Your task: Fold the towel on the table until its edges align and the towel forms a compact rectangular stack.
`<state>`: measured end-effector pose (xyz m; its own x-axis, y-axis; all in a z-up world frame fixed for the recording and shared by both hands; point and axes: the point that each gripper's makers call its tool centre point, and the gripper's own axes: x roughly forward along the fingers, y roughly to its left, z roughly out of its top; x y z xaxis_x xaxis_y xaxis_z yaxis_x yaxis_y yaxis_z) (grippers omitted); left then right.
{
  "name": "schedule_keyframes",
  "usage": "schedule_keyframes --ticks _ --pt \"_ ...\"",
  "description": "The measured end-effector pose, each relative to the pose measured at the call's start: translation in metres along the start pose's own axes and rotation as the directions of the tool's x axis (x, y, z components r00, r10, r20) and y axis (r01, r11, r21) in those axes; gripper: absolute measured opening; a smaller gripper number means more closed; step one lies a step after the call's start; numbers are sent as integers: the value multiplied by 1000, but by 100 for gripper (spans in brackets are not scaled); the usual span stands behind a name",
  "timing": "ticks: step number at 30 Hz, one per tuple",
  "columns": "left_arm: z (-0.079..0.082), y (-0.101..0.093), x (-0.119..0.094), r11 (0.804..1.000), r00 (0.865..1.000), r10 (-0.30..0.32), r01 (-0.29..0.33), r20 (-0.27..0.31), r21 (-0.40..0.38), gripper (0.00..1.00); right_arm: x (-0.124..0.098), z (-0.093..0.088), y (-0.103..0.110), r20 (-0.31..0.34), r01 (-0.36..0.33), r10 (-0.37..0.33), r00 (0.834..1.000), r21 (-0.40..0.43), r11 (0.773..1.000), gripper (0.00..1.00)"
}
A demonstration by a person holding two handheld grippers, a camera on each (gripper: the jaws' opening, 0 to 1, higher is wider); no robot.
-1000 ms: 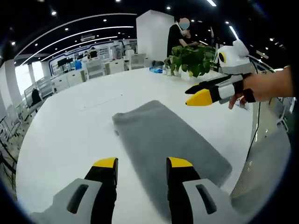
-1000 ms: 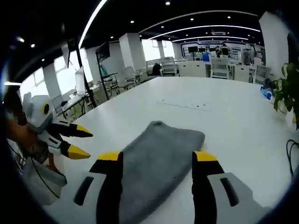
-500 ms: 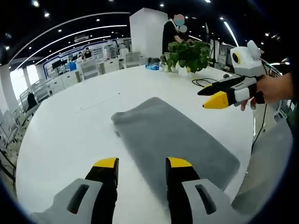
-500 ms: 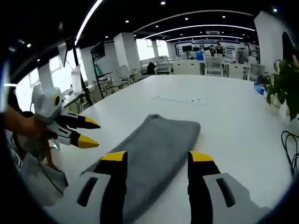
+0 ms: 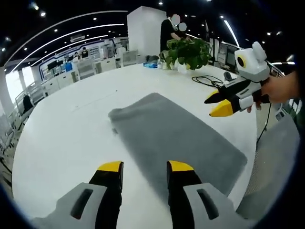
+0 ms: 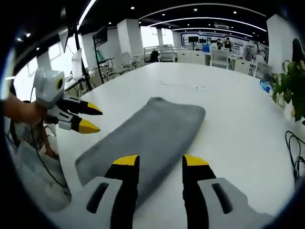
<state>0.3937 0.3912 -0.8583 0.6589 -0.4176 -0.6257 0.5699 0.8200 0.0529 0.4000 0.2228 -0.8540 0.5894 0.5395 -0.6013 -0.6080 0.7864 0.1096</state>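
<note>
Grey towel (image 5: 174,138) lies flat, folded into a long rectangle, on the white counter (image 5: 62,129). Left claw (image 5: 140,167) and right claw (image 6: 159,161) hover above it, both released, jaws apart. Potted plant (image 5: 186,50) stands at the counter's far end.

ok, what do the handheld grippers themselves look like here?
Both match: left gripper and right gripper have grey bodies with slotted shoulders and black jaws capped in yellow. From the side, the right gripper shows pointed yellow tips and a white housing with a yellow-ringed round port. No sleeve visible at the wrist.
</note>
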Motion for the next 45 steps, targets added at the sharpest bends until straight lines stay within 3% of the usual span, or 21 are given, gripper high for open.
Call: schedule_keyframes --ticks 7,14,22,29,31,33,36,38,45 --pt "-12 -11 9 999 998 -41 42 -43 12 31 8 -24 3 -64 9 -9 998 0 1000 27" --pt "-20 -10 18 997 996 -53 58 -75 59 31 11 -31 3 -85 24 -23 996 9 1000 25" --pt "-26 -13 26 995 993 -78 83 -91 46 25 16 -45 -2 -139 41 -40 989 6 999 19" --pt "-36 -20 34 994 988 -91 97 -121 42 21 18 -53 -3 -181 28 -37 983 -51 998 17" --pt "-37 -20 34 995 988 -96 98 -121 17 20 20 -54 -4 -199 17 -35 979 -91 996 17" --pt "-39 -23 34 993 988 -108 101 -114 -64 18 22 -56 -4 -226 -8 -28 974 -157 988 13" --pt "-40 -29 33 993 988 -108 101 -108 -62 15 25 -55 -5 -241 -14 -41 970 -222 975 10" --pt "-38 -33 35 994 989 -106 104 -102 -22 14 26 -55 -9 -235 -10 -41 971 -212 977 9" --pt "-32 -35 44 994 988 -106 105 -115 -15 14 24 -55 -20 -216 -10 -22 976 -148 989 9"
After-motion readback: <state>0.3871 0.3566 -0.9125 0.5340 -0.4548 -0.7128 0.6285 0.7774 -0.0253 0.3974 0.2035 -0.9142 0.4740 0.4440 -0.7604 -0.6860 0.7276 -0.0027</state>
